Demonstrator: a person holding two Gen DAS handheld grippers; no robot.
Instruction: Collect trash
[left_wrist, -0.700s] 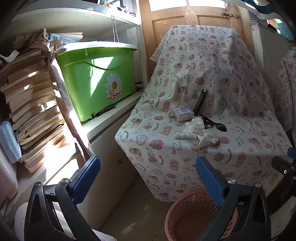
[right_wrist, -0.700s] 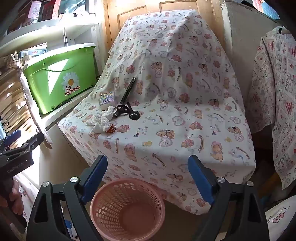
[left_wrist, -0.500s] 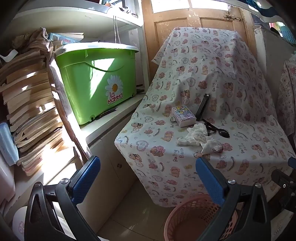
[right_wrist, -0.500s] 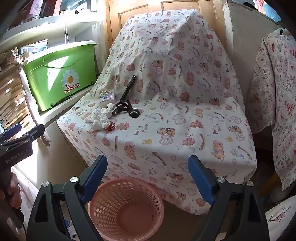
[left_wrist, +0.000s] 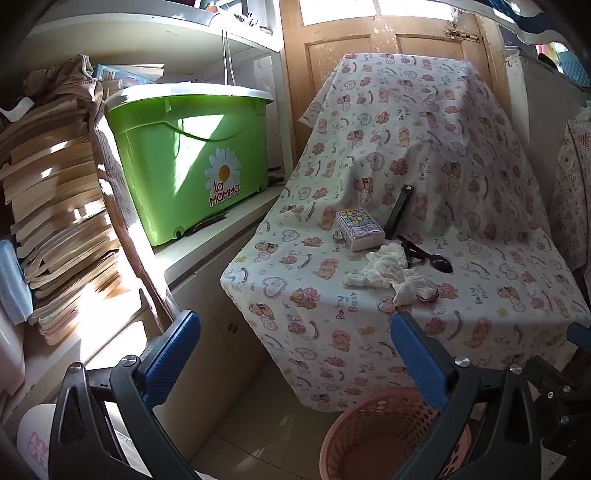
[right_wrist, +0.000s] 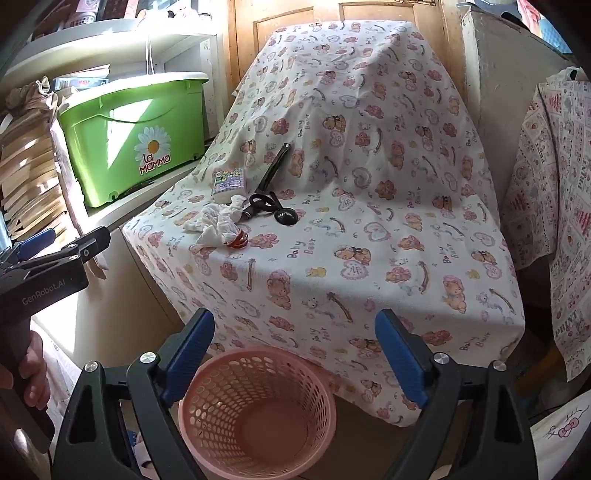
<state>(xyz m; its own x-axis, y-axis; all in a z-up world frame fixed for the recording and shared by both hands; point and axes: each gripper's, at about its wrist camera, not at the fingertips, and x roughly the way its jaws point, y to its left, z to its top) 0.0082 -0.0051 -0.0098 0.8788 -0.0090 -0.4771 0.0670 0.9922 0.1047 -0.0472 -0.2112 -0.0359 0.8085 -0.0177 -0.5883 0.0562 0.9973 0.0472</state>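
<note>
A: What can go wrong here, starting with the big things?

B: The patterned cloth (right_wrist: 369, 229) hangs loose over the furniture. A finger that catches it, I think, drags everything lying on it. The pink basket (right_wrist: 258, 410) stands on the floor just under the cloth's front edge, empty as far as I see, so a careless swing could tip it.

A: And the trash itself?

B: The crumpled white tissue (right_wrist: 218, 225) lies on the flat part of the cloth, touching the scissors (right_wrist: 264, 205) and just beside a small printed packet (right_wrist: 229, 181). A red band (right_wrist: 239, 242) sits against its near edge. A wide grab could take the scissors or the band along, and a shallow pinch could tear off only a shred.

A: The grippers?

B: The left gripper (left_wrist: 295, 354) and the right gripper (right_wrist: 293, 354) both stand fully spread, with nothing between the pads. Both are well short of the tissue.

A: What differs from a moment ago?

B: Little. In the left view the cloth and tissue sit slightly lower and further right, and less of the basket shows. In the right view the tissue sits a bit higher, and the left gripper's side is a bit higher at the left edge.
</note>
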